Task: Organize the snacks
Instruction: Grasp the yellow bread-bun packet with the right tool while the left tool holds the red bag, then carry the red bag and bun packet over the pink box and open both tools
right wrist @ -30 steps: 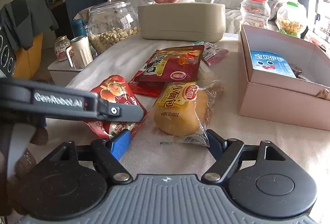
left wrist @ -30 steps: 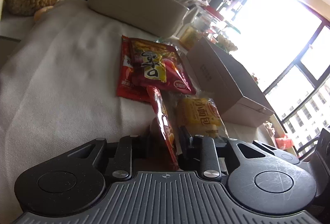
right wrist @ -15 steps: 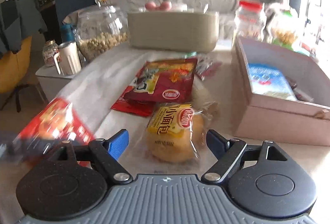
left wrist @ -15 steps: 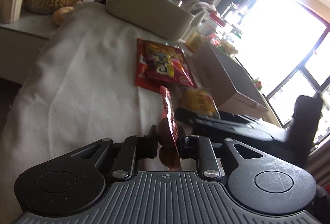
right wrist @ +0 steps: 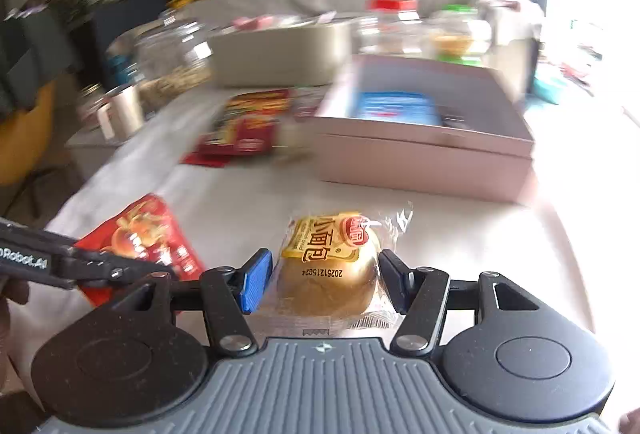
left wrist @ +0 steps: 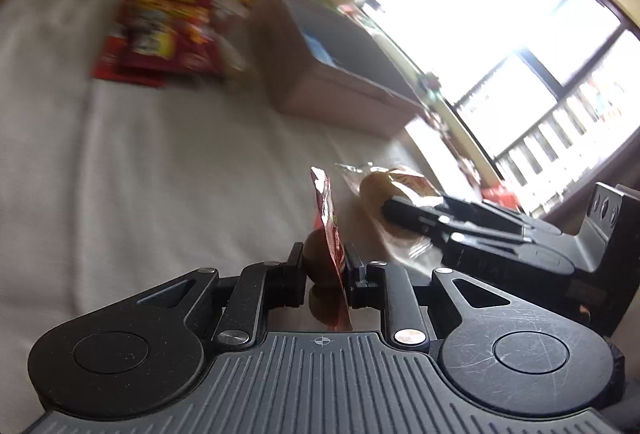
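My left gripper [left wrist: 325,270] is shut on a red snack packet [left wrist: 329,230], held edge-on above the cloth; the packet also shows in the right wrist view [right wrist: 140,238]. My right gripper [right wrist: 320,278] is shut on a wrapped yellow bun [right wrist: 330,266], held off the table; the bun also shows in the left wrist view [left wrist: 394,190]. An open pink box [right wrist: 424,162] with a blue packet [right wrist: 394,106] inside stands ahead on the right. Red snack packets [right wrist: 248,122] lie on the cloth to its left.
A beige rectangular container [right wrist: 280,54] stands at the back of the white cloth [left wrist: 160,174]. A glass jar of nuts [right wrist: 176,62], a cup [right wrist: 124,110] and lidded jars [right wrist: 392,26] stand around it. A bright window [left wrist: 520,14] is on the right.
My right gripper has closed on the bun and lifted it off the cloth. Both grippers have pulled back and swung toward the pink box. The left still holds the red packet.
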`<state>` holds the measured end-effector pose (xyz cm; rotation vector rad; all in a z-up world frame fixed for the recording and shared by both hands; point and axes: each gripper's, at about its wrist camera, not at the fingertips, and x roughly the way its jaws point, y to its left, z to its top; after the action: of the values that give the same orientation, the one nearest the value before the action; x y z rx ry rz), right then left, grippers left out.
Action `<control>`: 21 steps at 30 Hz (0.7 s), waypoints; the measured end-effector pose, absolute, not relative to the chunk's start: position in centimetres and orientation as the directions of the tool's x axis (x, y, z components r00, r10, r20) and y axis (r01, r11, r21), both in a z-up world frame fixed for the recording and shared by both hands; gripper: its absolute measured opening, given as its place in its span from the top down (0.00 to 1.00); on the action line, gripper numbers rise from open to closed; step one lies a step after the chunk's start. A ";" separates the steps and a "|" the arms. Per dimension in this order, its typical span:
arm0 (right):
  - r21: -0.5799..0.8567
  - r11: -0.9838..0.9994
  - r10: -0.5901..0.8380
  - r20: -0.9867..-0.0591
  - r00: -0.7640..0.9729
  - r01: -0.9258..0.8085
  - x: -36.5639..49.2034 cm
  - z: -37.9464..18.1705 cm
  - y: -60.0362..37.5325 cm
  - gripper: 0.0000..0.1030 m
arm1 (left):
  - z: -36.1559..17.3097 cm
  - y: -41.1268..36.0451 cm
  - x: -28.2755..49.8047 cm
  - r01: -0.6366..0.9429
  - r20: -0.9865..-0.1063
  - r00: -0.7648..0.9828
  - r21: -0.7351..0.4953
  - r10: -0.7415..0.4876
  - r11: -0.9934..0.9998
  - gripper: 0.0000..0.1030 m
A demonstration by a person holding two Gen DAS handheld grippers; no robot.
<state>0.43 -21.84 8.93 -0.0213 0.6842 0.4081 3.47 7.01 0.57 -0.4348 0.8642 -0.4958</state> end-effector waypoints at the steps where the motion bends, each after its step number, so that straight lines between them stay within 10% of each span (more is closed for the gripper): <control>1: 0.122 0.931 0.343 -0.611 0.713 -0.344 -0.1 9.1 -23.3 0.43 | 0.6 5.9 3.4 0.256 -0.611 0.527 -0.550 -0.591 0.795 0.78; 11: 0.176 0.950 0.311 -0.516 0.798 -0.257 -2.4 10.7 -31.0 0.51 | 3.8 -1.9 4.3 0.400 -0.608 0.483 -0.486 -0.629 0.777 0.78; 15: 0.196 0.933 0.360 -0.532 0.767 -0.302 -3.1 9.3 -30.4 0.27 | 3.9 -2.4 3.9 0.375 -0.637 0.513 -0.436 -0.575 0.818 0.78; 21: 0.223 0.929 0.370 -0.605 0.705 -0.296 -1.5 6.4 -28.8 0.26 | 1.9 -2.7 4.1 0.312 -0.726 0.494 -0.364 -0.478 0.877 0.78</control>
<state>-1.48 -28.77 6.39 0.1121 0.6964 0.3706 4.12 -2.72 1.91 -0.1937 0.9391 -0.4824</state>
